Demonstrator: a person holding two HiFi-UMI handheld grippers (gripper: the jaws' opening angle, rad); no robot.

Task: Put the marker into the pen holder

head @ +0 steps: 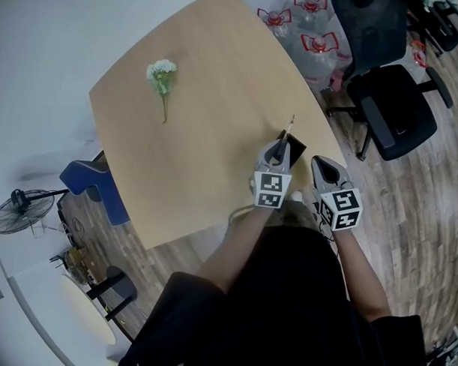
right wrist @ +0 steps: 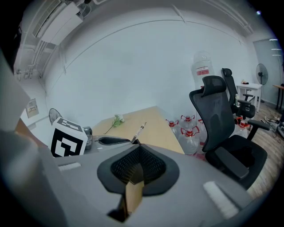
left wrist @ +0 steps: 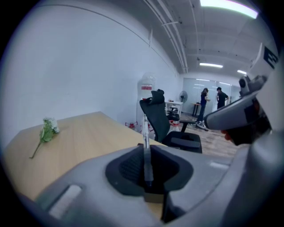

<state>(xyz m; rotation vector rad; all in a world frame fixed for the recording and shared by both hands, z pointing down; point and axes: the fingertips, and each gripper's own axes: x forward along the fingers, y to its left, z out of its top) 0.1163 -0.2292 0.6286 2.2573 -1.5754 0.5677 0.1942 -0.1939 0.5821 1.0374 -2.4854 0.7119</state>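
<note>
Where the pale wooden table (head: pixel 210 80) reached its left side, a small sprig of white flowers (head: pixel 161 75) lay flat, well apart from the work and seemingly no part of it.

Near the table's closer right edge, the left gripper (head: pixel 276 152) had its jaws pressed together on a slim marker (left wrist: pixel 147 162). The pads pinched it partway along its length. One end stuck up and away past the jaws and the other reached down between them. That hold probably kept the marker roughly upright, so its lower end could be guided down into an opening.

Just beside the left gripper's tip, toward the right, stood the dark pen holder (head: pixel 297 151), close to the table edge. The marker was not yet inside it. How well the two were lined up could not be told.

Further right, near the holder, the right gripper (head: pixel 325 168) hung at the table's edge with its jaws closed on nothing. It looked idle, perhaps waiting to steady the holder.

Beyond the table on the right stood a black office chair (head: pixel 393 109) and some large water bottles (head: pixel 316 43).
</note>
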